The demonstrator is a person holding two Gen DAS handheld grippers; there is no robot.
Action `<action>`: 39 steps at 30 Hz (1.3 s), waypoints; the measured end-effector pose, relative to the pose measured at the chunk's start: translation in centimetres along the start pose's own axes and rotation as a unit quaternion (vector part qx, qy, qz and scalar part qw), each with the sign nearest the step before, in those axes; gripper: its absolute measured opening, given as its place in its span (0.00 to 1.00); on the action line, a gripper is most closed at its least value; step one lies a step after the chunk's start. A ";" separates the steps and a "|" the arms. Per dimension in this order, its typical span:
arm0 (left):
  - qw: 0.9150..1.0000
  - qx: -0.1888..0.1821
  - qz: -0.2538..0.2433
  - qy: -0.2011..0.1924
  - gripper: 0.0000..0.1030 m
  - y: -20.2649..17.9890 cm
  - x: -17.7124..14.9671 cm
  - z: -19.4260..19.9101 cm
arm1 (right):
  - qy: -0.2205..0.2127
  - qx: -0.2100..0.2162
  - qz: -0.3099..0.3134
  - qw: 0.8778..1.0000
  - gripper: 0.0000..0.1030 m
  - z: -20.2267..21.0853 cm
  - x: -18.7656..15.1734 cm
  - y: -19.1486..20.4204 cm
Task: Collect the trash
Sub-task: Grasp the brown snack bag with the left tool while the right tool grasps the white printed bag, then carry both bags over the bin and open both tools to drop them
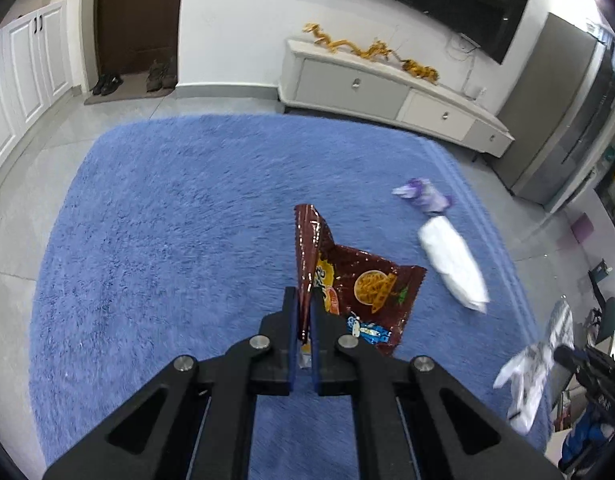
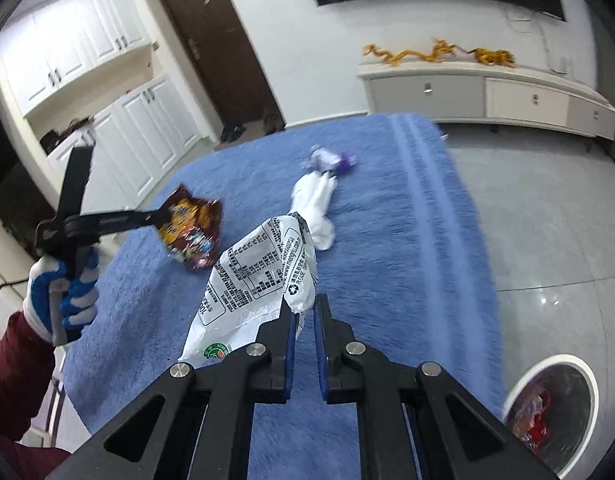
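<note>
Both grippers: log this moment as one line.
left gripper: shut on snack bag | right gripper: shut on white wrapper | rug: two pieces left | bin: lower right

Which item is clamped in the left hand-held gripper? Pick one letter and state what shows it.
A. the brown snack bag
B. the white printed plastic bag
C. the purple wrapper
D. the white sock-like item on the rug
A: in the left wrist view the left hand-held gripper is shut on the edge of the brown snack bag, lifted above the blue rug; the right hand-held gripper holds the white printed plastic bag.
</note>
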State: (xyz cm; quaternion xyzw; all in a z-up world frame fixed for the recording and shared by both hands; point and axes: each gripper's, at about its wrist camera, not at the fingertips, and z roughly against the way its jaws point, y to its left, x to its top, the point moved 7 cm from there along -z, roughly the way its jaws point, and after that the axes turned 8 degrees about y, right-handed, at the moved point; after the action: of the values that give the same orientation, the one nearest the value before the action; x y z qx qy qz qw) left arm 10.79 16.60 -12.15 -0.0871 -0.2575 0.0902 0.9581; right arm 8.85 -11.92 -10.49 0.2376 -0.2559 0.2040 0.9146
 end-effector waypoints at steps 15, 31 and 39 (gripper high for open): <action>0.991 -0.069 -0.111 -0.020 0.04 -15.3 -0.5 4.7 | -0.083 -0.071 -0.108 0.988 0.09 9.9 -5.3 -11.0; 0.954 -0.113 -0.267 0.071 0.04 -37.1 -5.6 -3.3 | -0.052 -0.174 -0.255 0.950 0.09 11.9 -14.9 -25.1; 0.936 -0.098 -0.320 0.108 0.04 -44.2 -9.0 -8.8 | -0.038 -0.191 -0.304 0.933 0.09 12.3 -18.6 -29.9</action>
State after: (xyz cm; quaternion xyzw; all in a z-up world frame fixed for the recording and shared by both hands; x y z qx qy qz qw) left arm 13.23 -29.24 -14.50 -0.1032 -0.1748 -0.2568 0.9449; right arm 4.47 -47.31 -21.54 0.1322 -0.2401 -0.1453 0.9507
